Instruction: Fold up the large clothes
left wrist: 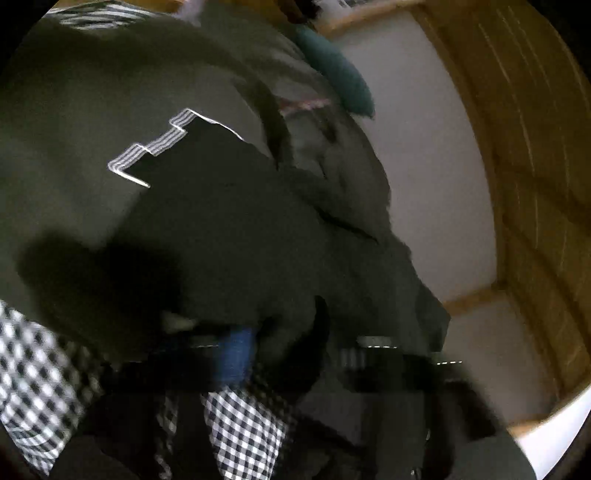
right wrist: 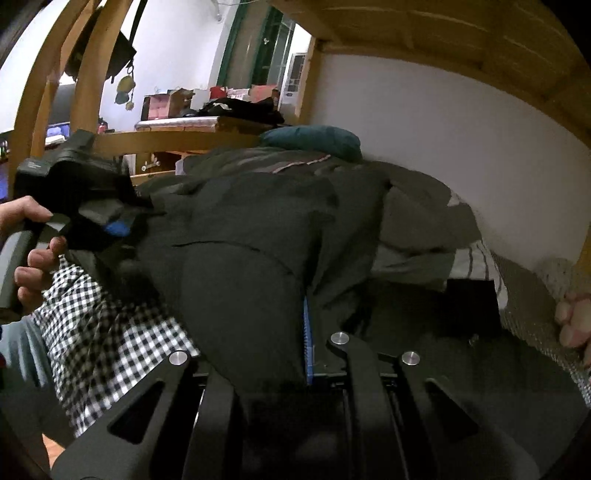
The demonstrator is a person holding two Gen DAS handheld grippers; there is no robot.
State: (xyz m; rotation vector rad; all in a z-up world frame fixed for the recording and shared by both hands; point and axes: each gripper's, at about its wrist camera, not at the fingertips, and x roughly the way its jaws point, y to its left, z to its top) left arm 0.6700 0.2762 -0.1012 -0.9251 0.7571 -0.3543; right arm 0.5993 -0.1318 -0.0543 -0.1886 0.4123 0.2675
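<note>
A large dark grey-green garment (right wrist: 240,229) lies bunched on the bed and fills the middle of both views (left wrist: 229,229). My right gripper (right wrist: 310,332) is shut on a fold of it; the cloth runs down beside a blue pad (right wrist: 308,339). My left gripper (right wrist: 118,221), held by a hand (right wrist: 33,258), is at the garment's left edge. Its blue pad (right wrist: 116,228) presses on the cloth. The left wrist view is blurred, with the left gripper (left wrist: 280,343) buried in dark cloth beside its blue pad (left wrist: 236,354).
A black-and-white checked sheet (right wrist: 103,325) covers the bed. An olive blanket (right wrist: 424,221) and a teal pillow (right wrist: 314,138) lie by the white wall (right wrist: 443,129). Wooden bunk beams (right wrist: 443,29) hang overhead. Another hand (right wrist: 572,317) rests at the right. A cluttered desk (right wrist: 203,122) stands behind.
</note>
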